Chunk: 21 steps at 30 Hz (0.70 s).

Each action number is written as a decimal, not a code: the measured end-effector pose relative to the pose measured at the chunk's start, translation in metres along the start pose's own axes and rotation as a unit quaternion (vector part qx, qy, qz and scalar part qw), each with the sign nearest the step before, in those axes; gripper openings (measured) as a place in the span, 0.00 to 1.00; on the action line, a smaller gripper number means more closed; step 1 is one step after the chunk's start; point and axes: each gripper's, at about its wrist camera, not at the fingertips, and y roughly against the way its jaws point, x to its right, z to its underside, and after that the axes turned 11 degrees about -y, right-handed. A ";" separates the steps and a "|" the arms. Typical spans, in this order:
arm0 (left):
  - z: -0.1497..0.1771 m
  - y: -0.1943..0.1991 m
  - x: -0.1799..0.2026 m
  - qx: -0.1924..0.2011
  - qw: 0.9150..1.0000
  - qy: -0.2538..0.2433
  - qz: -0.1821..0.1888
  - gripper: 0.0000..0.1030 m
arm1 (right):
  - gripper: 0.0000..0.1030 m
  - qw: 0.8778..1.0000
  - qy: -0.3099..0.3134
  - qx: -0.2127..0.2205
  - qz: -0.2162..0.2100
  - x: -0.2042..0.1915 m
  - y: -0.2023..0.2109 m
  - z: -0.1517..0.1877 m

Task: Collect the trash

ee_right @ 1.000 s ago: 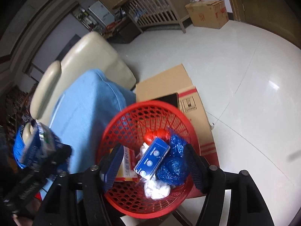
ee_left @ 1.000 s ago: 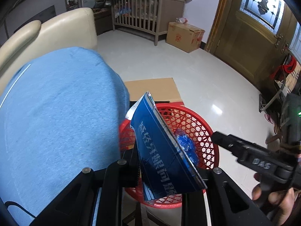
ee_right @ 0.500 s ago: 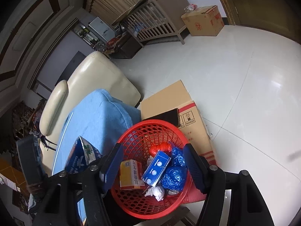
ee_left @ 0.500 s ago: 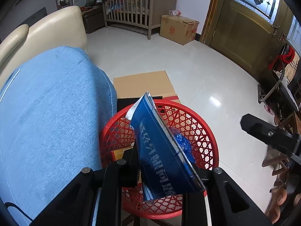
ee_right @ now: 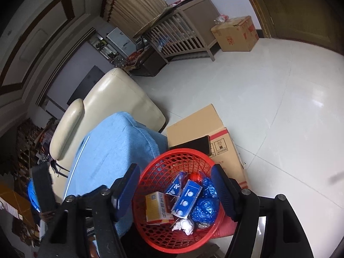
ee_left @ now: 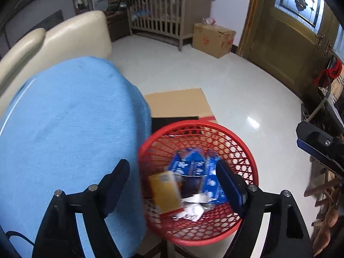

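White tiled floor (ee_left: 225,81) fills upper frame. Red basket (ee_left: 247,157), lower centre, holds the blue packet (ee_left: 189,163) and other trash. Left tool (ee_left: 174,185) has just spread, empty; right tool (ee_right: 174,191) spread, empty. Risk: the light basket tips if knocked.

Home living room — sofa (ee_right: 120,99), crib (ee_left: 165,15)

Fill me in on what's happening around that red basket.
A person is collecting trash with two handheld grippers. The left gripper has just been opening its jaws, nothing is between them now, and a blue packet lies in the red mesh plastic basket with an orange carton and crumpled white paper. The right gripper hangs open and empty above the basket.
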 end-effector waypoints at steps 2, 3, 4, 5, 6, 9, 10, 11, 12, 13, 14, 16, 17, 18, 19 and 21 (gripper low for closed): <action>0.007 0.015 -0.013 0.010 1.000 0.008 -0.007 0.80 | 0.72 1.000 0.012 0.000 0.001 -0.008 -0.001 0.003; 0.011 0.022 -0.020 0.016 1.000 0.012 -0.012 0.80 | 0.72 1.000 0.020 -0.001 0.002 -0.015 -0.002 0.007; 0.013 0.027 -0.026 0.019 1.000 0.015 -0.016 0.80 | 0.72 1.000 0.029 -0.002 0.003 -0.021 -0.003 0.012; 0.019 0.036 -0.034 0.025 0.999 0.019 -0.024 0.80 | 0.73 0.999 0.036 -0.004 0.005 -0.025 -0.005 0.015; 0.025 0.044 -0.043 0.031 0.999 0.026 -0.030 0.80 | 0.73 0.999 0.046 -0.007 0.006 -0.032 -0.007 0.021; 0.043 0.062 -0.062 0.039 0.997 0.042 -0.047 0.81 | 0.74 0.997 0.078 -0.014 0.023 -0.049 -0.014 0.042; 0.050 0.068 -0.069 0.041 0.997 0.046 -0.055 0.81 | 0.74 0.996 0.087 -0.017 0.029 -0.053 -0.017 0.049; 0.059 0.076 -0.076 0.046 0.995 0.052 -0.070 0.81 | 0.74 0.994 0.101 -0.018 0.038 -0.058 -0.019 0.059; 0.068 0.083 -0.084 0.050 0.994 0.061 -0.082 0.82 | 0.74 0.992 0.113 -0.014 0.046 -0.061 -0.020 0.066; 0.074 0.086 -0.089 0.052 0.993 0.066 -0.087 0.83 | 0.74 0.990 0.128 -0.011 0.058 -0.065 -0.021 0.074; 0.083 0.093 -0.098 0.057 0.991 0.077 -0.094 0.83 | 0.74 0.988 0.141 -0.011 0.067 -0.068 -0.022 0.083; 0.093 0.099 -0.110 0.058 0.988 0.092 -0.105 0.83 | 0.74 0.982 0.168 -0.015 0.080 -0.075 -0.025 0.098; 0.101 0.104 -0.117 0.060 0.987 0.105 -0.108 0.83 | 0.74 0.979 0.181 -0.011 0.087 -0.079 -0.025 0.106; 0.106 0.106 -0.121 0.063 0.986 0.114 -0.108 0.83 | 0.74 0.978 0.186 -0.008 0.090 -0.082 -0.024 0.110; 0.113 0.110 -0.126 0.064 0.983 0.126 -0.115 0.83 | 0.74 0.978 0.189 -0.006 0.090 -0.084 -0.024 0.114; 0.121 0.112 -0.133 0.063 0.981 0.135 -0.125 0.83 | 0.74 0.977 0.192 0.004 0.092 -0.088 -0.021 0.121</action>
